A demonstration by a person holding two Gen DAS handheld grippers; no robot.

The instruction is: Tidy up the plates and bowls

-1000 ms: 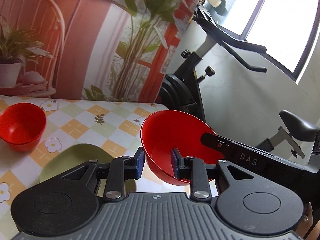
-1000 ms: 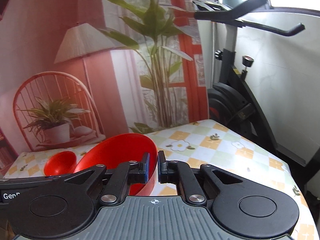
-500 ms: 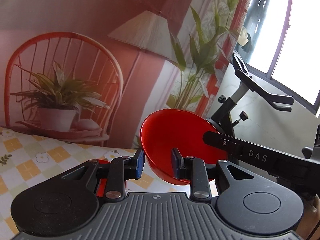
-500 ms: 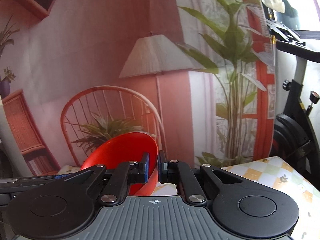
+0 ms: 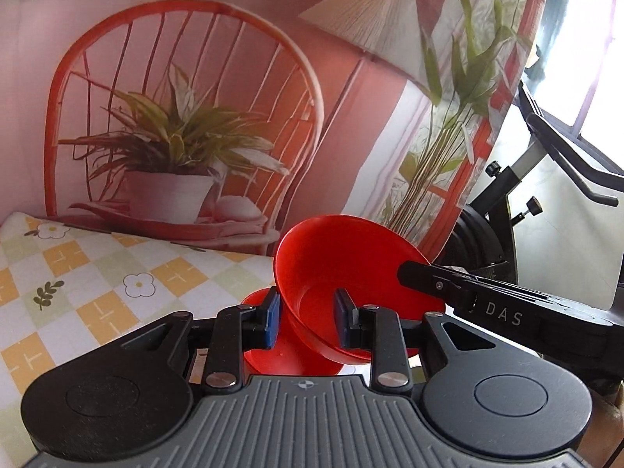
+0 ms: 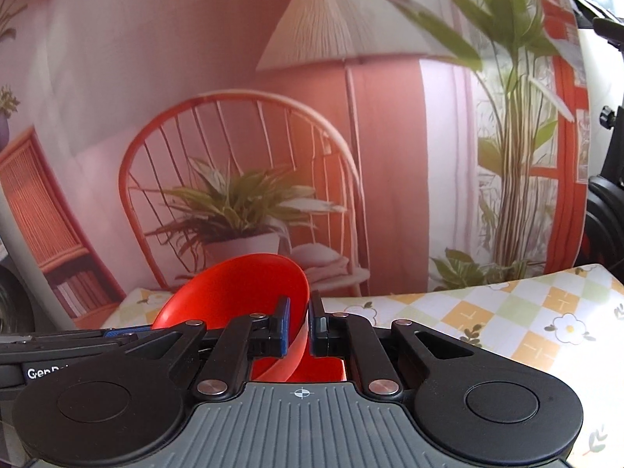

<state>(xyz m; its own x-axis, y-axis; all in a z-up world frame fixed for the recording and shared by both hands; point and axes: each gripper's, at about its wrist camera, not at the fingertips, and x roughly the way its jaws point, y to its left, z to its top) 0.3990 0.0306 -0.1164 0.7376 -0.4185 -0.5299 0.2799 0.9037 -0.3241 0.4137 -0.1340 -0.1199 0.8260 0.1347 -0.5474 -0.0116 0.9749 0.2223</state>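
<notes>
Now lowered over second red bowl [image 5: 273, 355] at 6 o'clock, large red bowl [image 5: 343, 269] rim clenched by right gripper [image 6: 298, 325], left gripper [image 5: 306, 321] spread wide astride its near wall.

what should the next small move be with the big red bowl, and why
Probably lower the large red plastic bowl straight down into the smaller red bowl sitting just beneath it on the checked floral tablecloth. The right gripper is clamped on the large bowl's rim, while the left gripper is open, its fingers straddling the near wall, so the right gripper bears the bowl.
</notes>
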